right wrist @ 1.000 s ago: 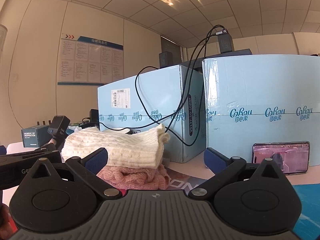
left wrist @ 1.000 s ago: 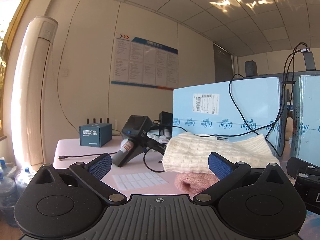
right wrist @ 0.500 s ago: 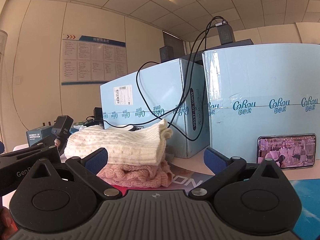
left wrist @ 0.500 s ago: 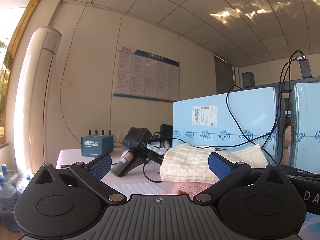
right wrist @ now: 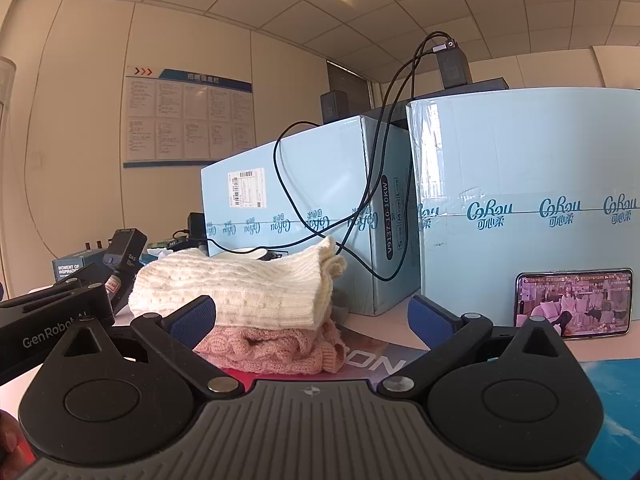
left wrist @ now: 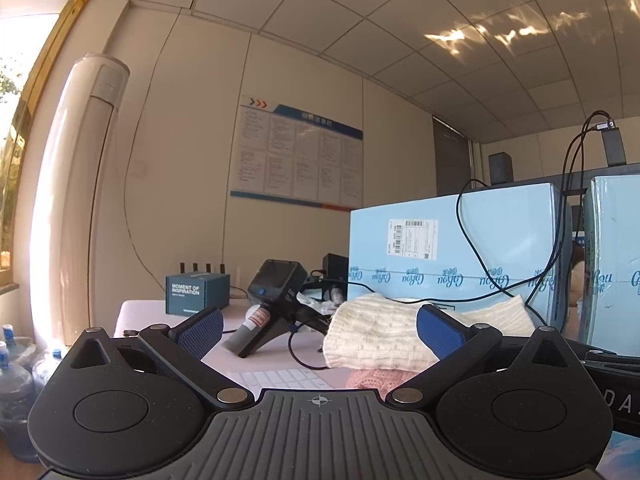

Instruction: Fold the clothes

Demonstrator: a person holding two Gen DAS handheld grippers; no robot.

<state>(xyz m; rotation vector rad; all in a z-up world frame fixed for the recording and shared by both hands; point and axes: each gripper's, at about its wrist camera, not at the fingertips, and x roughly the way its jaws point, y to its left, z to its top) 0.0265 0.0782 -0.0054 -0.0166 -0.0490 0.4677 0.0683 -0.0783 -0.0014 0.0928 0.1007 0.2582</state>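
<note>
A folded cream knit sweater (right wrist: pixel 240 288) lies on top of a folded pink knit sweater (right wrist: pixel 276 346) on the table. The same stack shows in the left wrist view, cream sweater (left wrist: pixel 376 336) over pink sweater (left wrist: pixel 372 378). My left gripper (left wrist: pixel 318 330) is open and empty, held low in front of the stack. My right gripper (right wrist: pixel 312 318) is open and empty, just short of the stack. The left gripper's body (right wrist: pixel 52 320) shows at the left of the right wrist view.
Two pale blue cartons (right wrist: pixel 320 208) (right wrist: pixel 520 208) stand behind the stack with black cables (right wrist: pixel 384 152) draped over them. A phone (right wrist: pixel 574 304) leans on the right carton. A black handheld device (left wrist: pixel 272 304), a dark box (left wrist: pixel 196 294) and water bottles (left wrist: pixel 16 392) are at left.
Both grippers have sunk lower and tilted up, so the table and stack sit lower in view. Both stay open and empty. The sweaters have not moved.
</note>
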